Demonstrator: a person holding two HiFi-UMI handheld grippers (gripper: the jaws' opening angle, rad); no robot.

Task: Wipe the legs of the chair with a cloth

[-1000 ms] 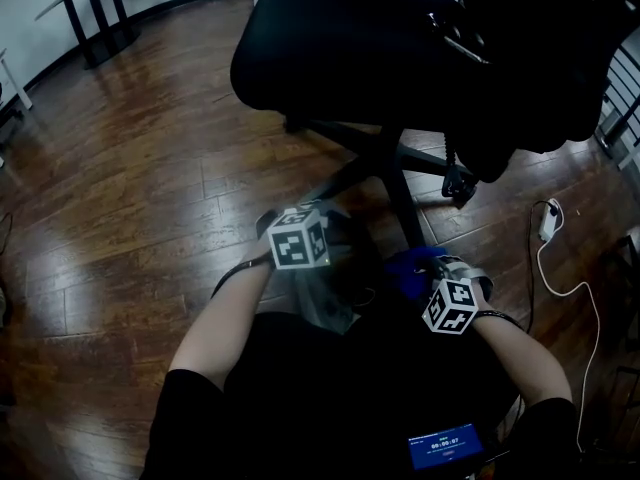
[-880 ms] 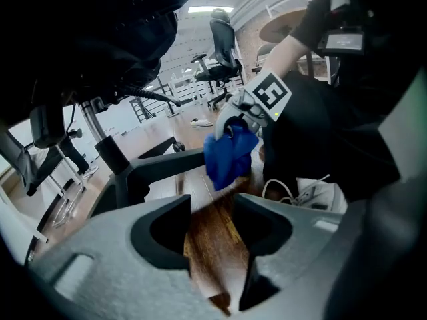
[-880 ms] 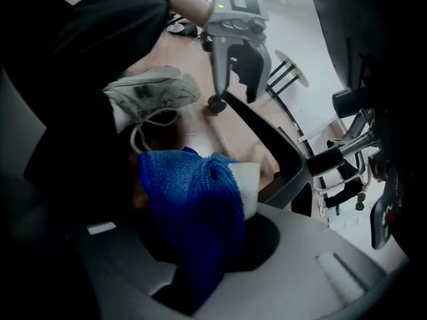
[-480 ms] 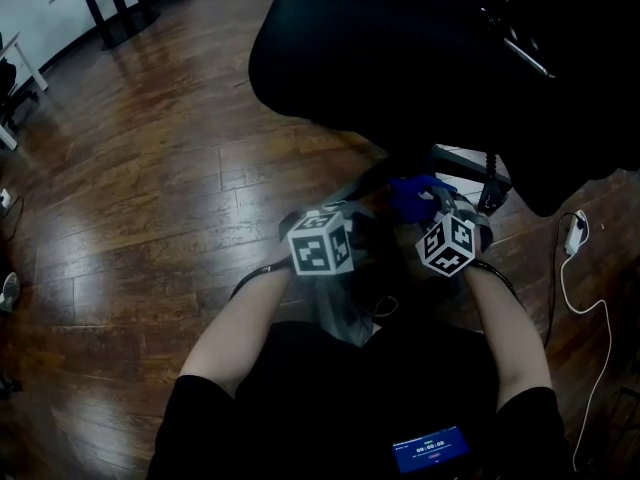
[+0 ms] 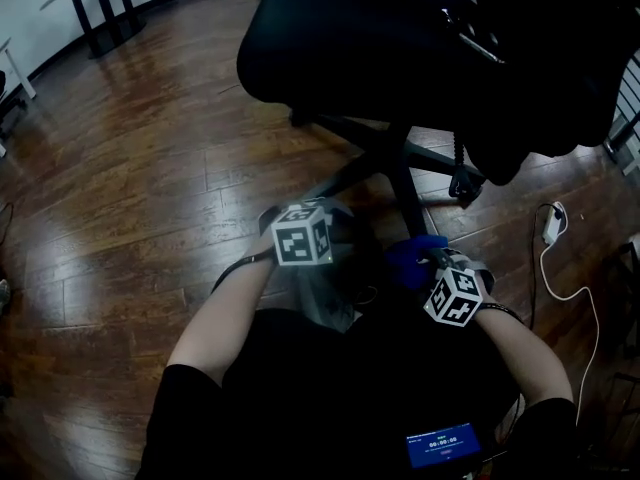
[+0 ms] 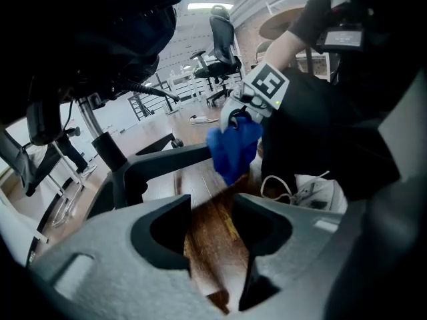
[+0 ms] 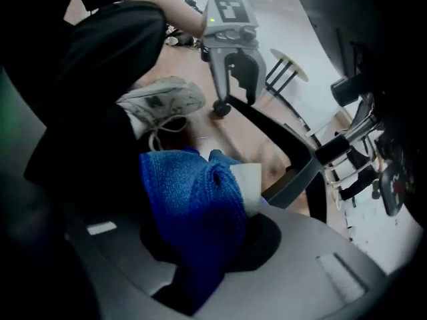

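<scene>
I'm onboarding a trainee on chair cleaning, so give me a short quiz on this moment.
1. True or false: the left tongs stand open with nothing between them.
2. The blue cloth is held by: A the right tongs, B a bare hand, C nothing, it lies loose.
3. Fill in: the chair's legs rest on a ___ floor.
Key: 1 true; 2 A; 3 wooden.
</scene>
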